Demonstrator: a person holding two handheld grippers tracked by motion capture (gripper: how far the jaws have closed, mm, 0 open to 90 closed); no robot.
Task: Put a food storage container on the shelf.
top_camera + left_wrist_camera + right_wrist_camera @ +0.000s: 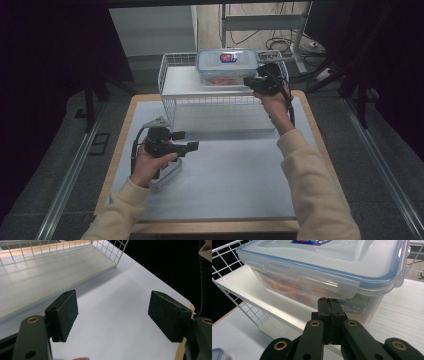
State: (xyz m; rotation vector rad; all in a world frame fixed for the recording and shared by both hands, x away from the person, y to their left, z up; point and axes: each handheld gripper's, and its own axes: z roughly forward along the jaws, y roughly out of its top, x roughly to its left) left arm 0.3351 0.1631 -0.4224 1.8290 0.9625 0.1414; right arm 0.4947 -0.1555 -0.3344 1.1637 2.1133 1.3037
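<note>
Presently catalogued: one clear plastic lidded food container with a blue seal and a red label (227,66), which stood on the white shelf board (185,82) of a white wire rack (167,80) at the far edge of the white-topped surface (235,175). The right claw (256,82) was at the container's right near corner, jaws pressed flat together with nothing between them. The right gripper view alone showed the orange and green contents behind the container's wall (294,293), the closed lid latch (319,281), and the shut tips of the claw (328,301) just at the wall below the lid; whether they touched it could not be told. The left claw (192,145) hung over the near left of the surface, well apart from the container. The left gripper view showed its pads (66,312) spread wide over bare surface, nothing between them.
</note>
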